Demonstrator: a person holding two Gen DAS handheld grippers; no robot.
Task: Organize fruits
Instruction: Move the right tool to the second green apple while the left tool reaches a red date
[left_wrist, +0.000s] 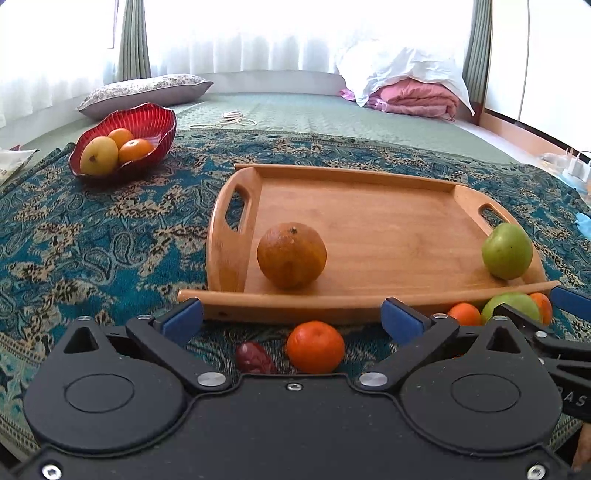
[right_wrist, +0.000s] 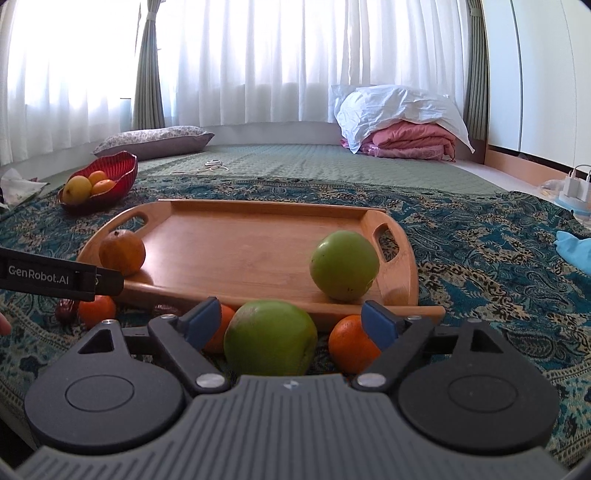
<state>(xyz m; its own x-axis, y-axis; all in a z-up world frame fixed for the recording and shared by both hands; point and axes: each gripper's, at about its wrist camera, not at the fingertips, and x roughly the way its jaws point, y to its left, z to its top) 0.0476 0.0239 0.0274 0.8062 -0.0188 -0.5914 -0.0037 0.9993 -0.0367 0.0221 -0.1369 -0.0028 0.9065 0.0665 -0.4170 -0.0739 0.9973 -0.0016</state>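
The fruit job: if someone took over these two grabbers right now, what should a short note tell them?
Left gripper: open, empty, above a small orange and a red date on the cloth.
Right gripper: open, around a green apple on the cloth, not closed on it.
Done: brownish orange and another green apple sit on the wooden tray.
Left: loose fruit before the tray's near edge. The red bowl already holds three fruits.

Wooden tray (right_wrist: 258, 236) holds a dull brown-orange fruit (left_wrist: 291, 255) at its left end and a green apple (right_wrist: 344, 265) at its right. Second green apple (right_wrist: 270, 338), tangerines (left_wrist: 315, 346) and a red date (left_wrist: 254, 357) lie on the cloth before it.
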